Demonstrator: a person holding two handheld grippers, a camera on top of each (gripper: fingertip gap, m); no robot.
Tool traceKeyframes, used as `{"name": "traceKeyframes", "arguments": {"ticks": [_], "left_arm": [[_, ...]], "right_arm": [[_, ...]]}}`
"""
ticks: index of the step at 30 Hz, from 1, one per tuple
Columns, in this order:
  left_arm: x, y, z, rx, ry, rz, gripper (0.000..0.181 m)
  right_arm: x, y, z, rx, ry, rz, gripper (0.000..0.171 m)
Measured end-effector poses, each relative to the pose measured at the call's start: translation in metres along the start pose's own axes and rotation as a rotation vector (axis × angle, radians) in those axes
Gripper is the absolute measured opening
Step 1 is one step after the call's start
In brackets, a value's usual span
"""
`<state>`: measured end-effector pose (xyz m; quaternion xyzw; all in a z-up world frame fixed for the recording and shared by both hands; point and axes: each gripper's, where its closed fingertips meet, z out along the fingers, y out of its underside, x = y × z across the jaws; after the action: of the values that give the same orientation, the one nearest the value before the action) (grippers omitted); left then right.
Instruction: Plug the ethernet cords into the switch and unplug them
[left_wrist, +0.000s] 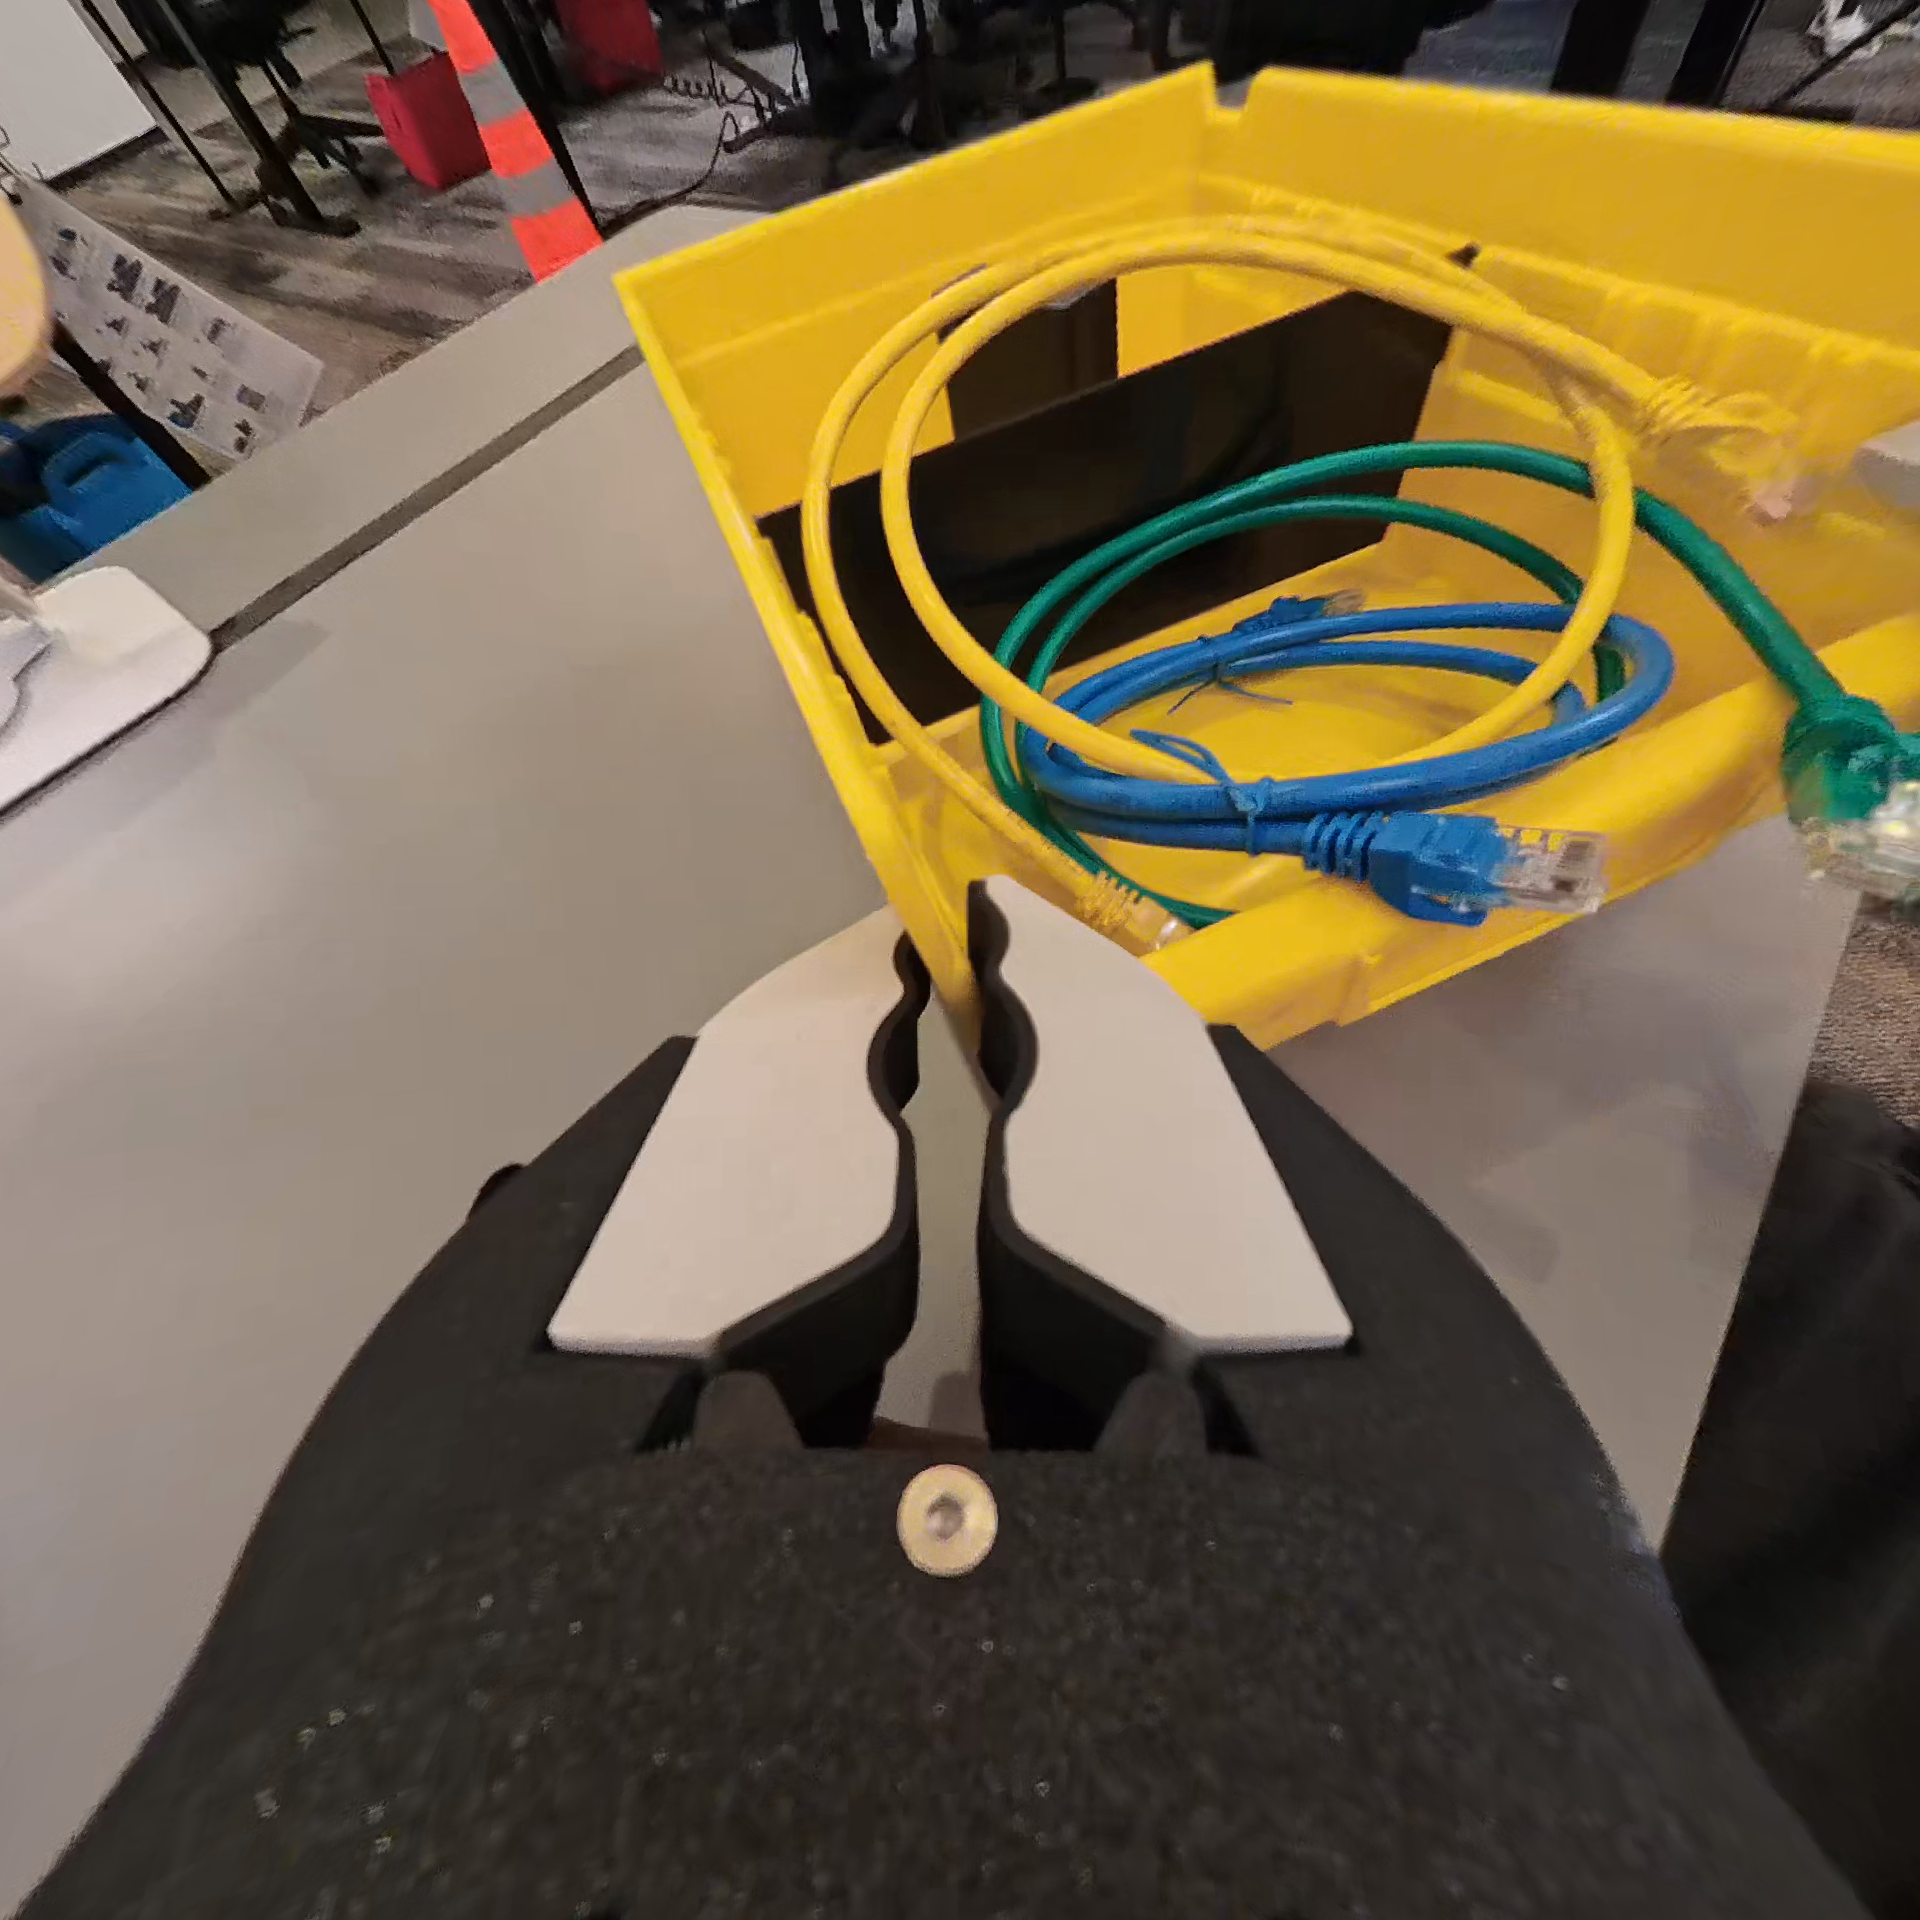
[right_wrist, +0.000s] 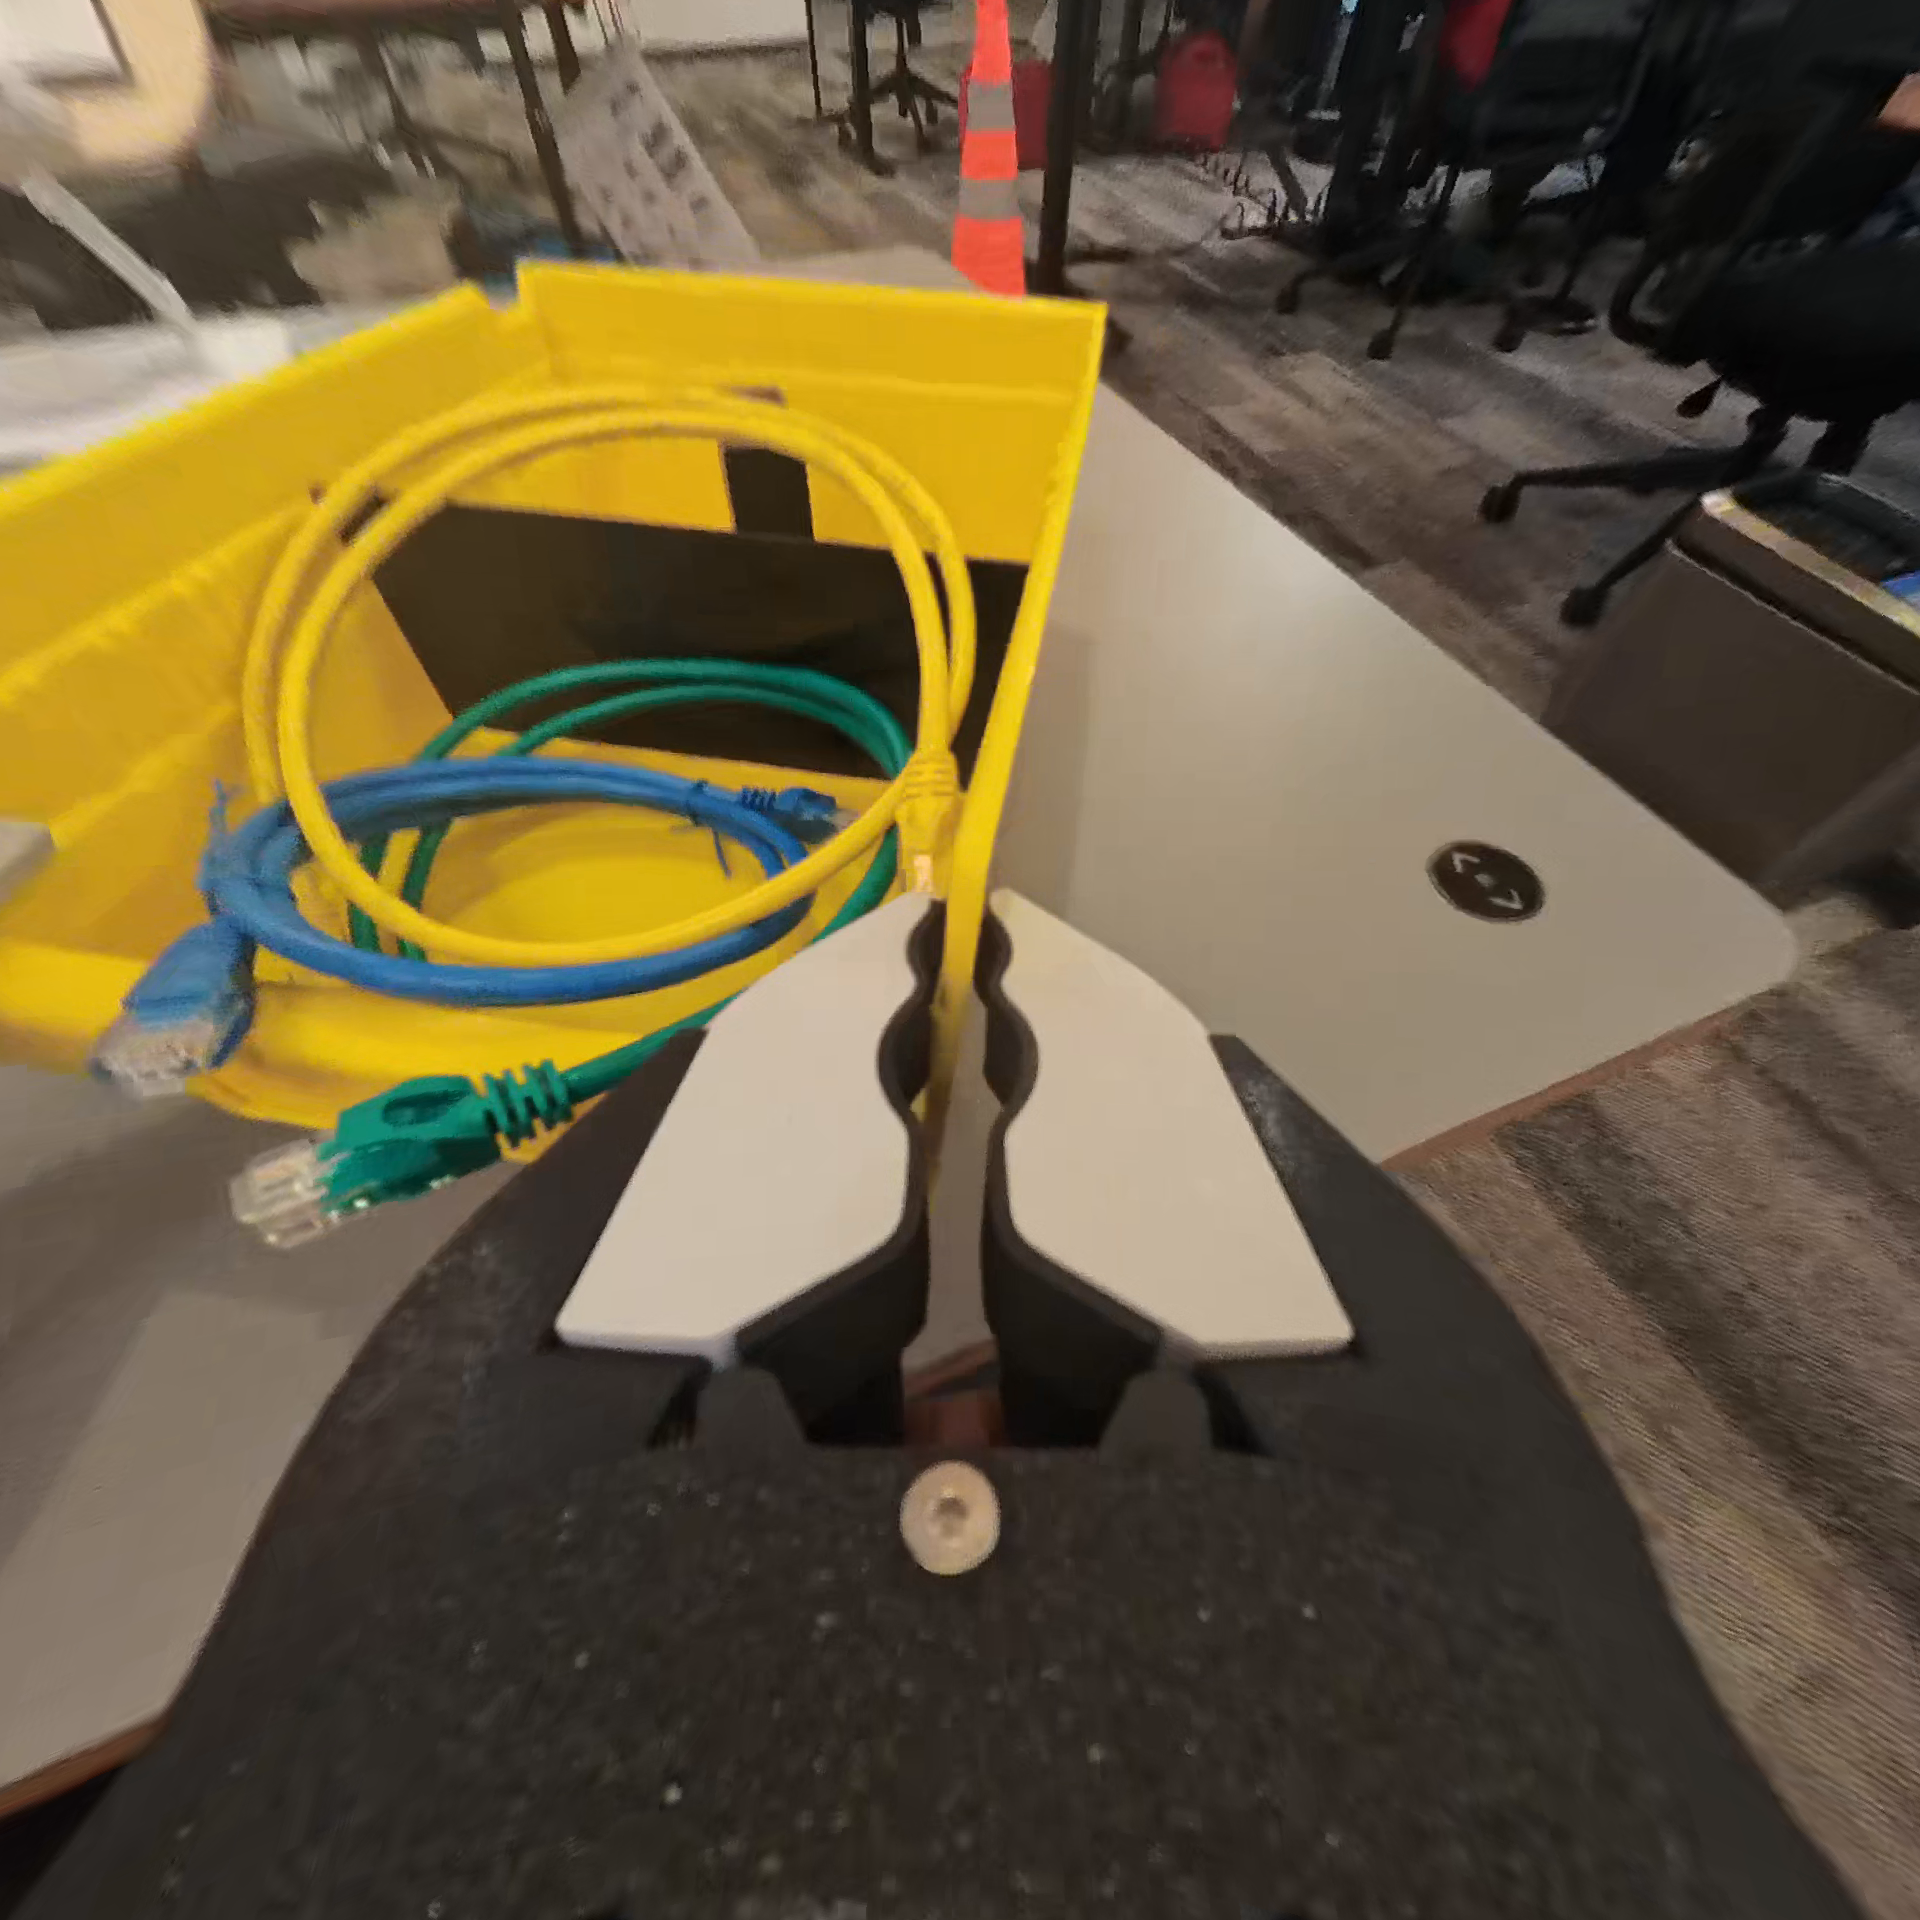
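Note:
A yellow bin (left_wrist: 727, 416) stands on the grey table and holds three coiled ethernet cords: yellow (left_wrist: 862, 499), green (left_wrist: 1714, 582) and blue (left_wrist: 1455, 862). The blue and green plugs hang over its low front lip. My left gripper (left_wrist: 951, 935) is shut on the bin's left side wall at its front corner. In the right wrist view my right gripper (right_wrist: 956, 925) is shut on the bin's right side wall (right_wrist: 1039, 520), with the yellow cord (right_wrist: 623, 416), the green plug (right_wrist: 416, 1132) and the blue plug (right_wrist: 187, 1008) to its left. A black panel (right_wrist: 675, 613) fills the back of the bin.
The grey table (left_wrist: 416, 831) runs to the left, with a white object (left_wrist: 94, 665) at its far left. A round black disc (right_wrist: 1486, 881) is set into the table near its right edge. An orange cone (right_wrist: 987, 156) and office chairs stand on the floor behind.

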<state>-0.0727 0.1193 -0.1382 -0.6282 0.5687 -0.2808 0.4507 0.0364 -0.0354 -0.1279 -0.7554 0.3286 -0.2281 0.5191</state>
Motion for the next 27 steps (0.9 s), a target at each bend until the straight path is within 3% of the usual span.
{"name": "traceKeyframes", "arguments": {"ticks": [6,12,17,22,26,27], "left_arm": [[-0.059,-0.002,-0.037,0.043,-0.115,-0.092,0.006],[-0.162,0.022,-0.098,0.068,-0.394,-0.180,0.006],[-0.218,0.071,-0.129,-0.008,-0.555,-0.272,0.005],[-0.234,0.105,-0.133,-0.088,-0.641,-0.250,0.005],[-0.226,0.130,-0.122,-0.199,-0.540,-0.328,0.009],[-0.222,0.129,-0.121,-0.196,-0.490,-0.347,0.017]], "right_arm": [[-0.061,-0.049,0.011,0.154,-0.095,-0.025,0.004],[-0.185,-0.087,0.045,0.222,-0.316,-0.114,0.003],[-0.273,-0.070,0.071,0.160,-0.457,-0.204,0.004],[-0.303,-0.042,0.087,0.108,-0.502,-0.259,0.005],[-0.304,-0.015,0.090,-0.008,-0.576,-0.267,0.006],[-0.304,-0.011,0.089,-0.006,-0.605,-0.284,0.007]]}}
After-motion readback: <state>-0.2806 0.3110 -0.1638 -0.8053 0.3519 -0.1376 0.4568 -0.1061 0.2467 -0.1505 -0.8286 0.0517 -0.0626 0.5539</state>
